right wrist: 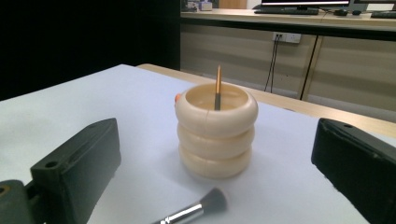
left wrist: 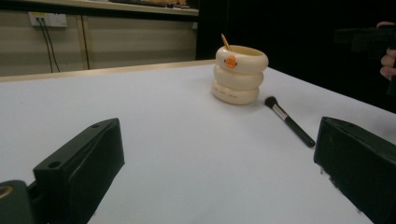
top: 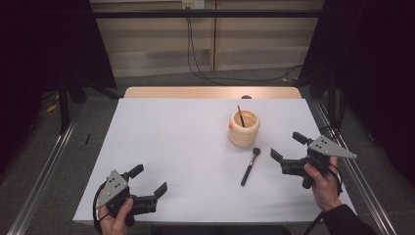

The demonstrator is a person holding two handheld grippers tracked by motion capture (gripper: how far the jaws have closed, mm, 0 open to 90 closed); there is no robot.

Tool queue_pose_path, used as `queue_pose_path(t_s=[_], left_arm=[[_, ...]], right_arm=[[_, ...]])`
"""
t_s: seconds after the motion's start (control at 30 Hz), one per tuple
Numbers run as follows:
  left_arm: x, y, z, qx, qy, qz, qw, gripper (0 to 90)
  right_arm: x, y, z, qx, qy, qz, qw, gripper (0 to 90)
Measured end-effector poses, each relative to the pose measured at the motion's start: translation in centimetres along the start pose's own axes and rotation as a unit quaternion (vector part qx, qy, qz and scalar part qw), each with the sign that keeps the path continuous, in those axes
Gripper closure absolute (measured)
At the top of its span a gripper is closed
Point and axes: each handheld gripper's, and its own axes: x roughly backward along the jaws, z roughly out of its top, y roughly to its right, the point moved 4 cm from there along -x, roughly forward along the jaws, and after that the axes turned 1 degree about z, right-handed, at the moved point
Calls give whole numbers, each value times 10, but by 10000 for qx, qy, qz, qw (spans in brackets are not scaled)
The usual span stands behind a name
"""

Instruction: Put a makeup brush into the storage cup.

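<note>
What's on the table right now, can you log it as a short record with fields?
surface: white table
holder: cream ringed pot, upright, a thin brush standing inside
loose item: black makeup brush lying flat just in front of the pot, apart from it
left gripper: open, holding nothing
right gripper: open, holding nothing, nearest the makeup brush

My matt black plastic jaws flank a smooth, glossy cream holder (right wrist: 217,135); the brush (top: 250,166) has a shiny metal ferrule.
</note>
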Motion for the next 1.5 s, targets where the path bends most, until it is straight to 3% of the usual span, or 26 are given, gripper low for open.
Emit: queue_pose_path(t_s=[0.17, 0.77, 0.83, 0.93, 1.3, 1.43, 1.5], left_arm=[[0, -4, -1, 4, -34, 132, 9999, 15], [4, -2, 0, -103, -14, 104, 9999, 13], [4, -1, 0, -101, -18, 74, 9999, 13], [4, -1, 0, -101, -23, 88, 9999, 13], [3, -4, -1, -80, -40, 83, 9999, 13], [1, -4, 0, -93, -43, -33, 9999, 13], [1, -4, -1, 52, -3, -75, 10000, 12]], right_arm=[[16, -2, -10, -96, -23, -62, 9999, 11], [66, -2, -33, -338, -72, -236, 9991, 13], [66, -2, -34, -470, -20, -289, 9985, 13], [65, 0, -36, -361, -55, -316, 9988, 13], [61, -2, -37, -346, -123, -205, 9991, 12], [62, -2, -37, -360, -162, -191, 9990, 10], [62, -1, -37, -356, -164, -199, 9990, 11]])
